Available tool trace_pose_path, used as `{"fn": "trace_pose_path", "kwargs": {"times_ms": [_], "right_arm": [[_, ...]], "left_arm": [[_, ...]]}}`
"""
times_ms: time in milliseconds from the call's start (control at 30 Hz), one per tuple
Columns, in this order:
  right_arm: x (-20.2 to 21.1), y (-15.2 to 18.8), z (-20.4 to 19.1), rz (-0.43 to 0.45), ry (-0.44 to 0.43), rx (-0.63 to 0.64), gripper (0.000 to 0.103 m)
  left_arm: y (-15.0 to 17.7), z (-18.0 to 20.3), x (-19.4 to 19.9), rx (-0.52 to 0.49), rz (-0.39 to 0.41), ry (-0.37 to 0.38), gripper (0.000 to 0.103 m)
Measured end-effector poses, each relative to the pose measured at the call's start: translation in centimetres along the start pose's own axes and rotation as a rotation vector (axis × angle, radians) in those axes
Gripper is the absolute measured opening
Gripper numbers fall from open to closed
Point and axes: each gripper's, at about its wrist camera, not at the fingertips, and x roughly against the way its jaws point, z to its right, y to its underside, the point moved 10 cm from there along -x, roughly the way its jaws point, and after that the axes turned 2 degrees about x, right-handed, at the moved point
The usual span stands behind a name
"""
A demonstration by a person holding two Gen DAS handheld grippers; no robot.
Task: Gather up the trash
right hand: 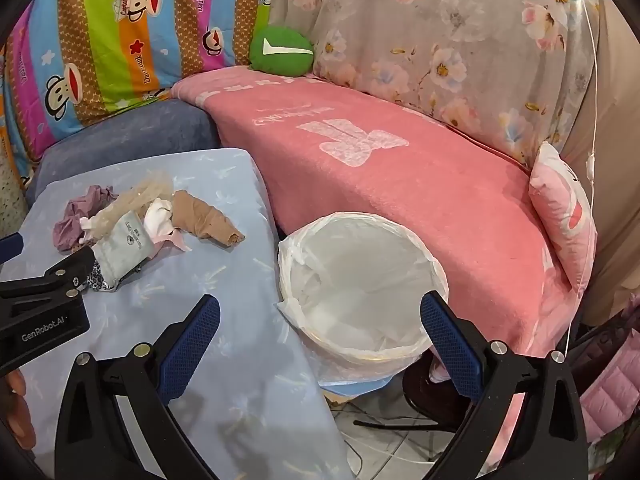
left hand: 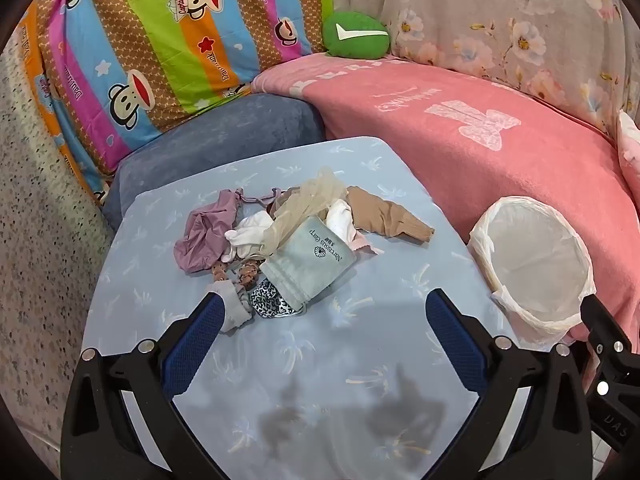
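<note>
A pile of trash [left hand: 280, 236] lies on the light blue table [left hand: 328, 360]: a crumpled purple bag [left hand: 204, 236], white tissues [left hand: 250, 232], a grey-green pouch [left hand: 308, 260], a tan sleeve-like piece [left hand: 388, 216] and a leopard-print scrap [left hand: 268, 300]. My left gripper [left hand: 324, 312] is open just in front of the pile, its left fingertip touching a grey scrap. A white-lined bin [right hand: 360, 292] stands right of the table. My right gripper [right hand: 320, 312] is open above the bin's near rim. The pile also shows in the right wrist view [right hand: 132, 220].
A pink blanket [left hand: 480, 152] covers the sofa behind the table and bin. A green cushion [left hand: 356, 36], a striped cartoon quilt [left hand: 140, 40] and a floral cover [right hand: 440, 40] stand at the back. A blue cushion [left hand: 224, 136] lies behind the table. Tiled floor with cables [right hand: 384, 432] shows below the bin.
</note>
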Motion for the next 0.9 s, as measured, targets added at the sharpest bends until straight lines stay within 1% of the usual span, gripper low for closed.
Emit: {"fn": "trace_pose_path", "kwargs": {"times_ms": [167,200,267,400,567,900], "right_arm": [[0.3,0.1,0.2,-0.002,0.000,-0.002,0.097],[0.3,0.1,0.2,-0.003,0.000,-0.001,0.097],[0.3,0.2,0.1,-0.002,0.001,-0.003,0.097],[0.7,0.2,0.4,-0.001,0.003,-0.005,0.097],[0.9,0.0,1.7,-0.003,0.003,-0.016,0.097],[0.8,0.3,1.0,0.003,0.014,-0.015,0.097]], "left_arm": [[-0.1,0.0,0.0,-0.002,0.008,0.002,0.096],[0.5,0.4,0.0,-0.002,0.007,0.004,0.096],[0.6,0.5,0.0,-0.005,0.011,0.005,0.096],[0.4,0.5,0.5,-0.010,0.014,0.008,0.096],[0.2,1.0,0.7,-0.020,0.015,0.008,0.096],[0.2,1.2,0.8,-0.024,0.019,0.009,0.096]]}}
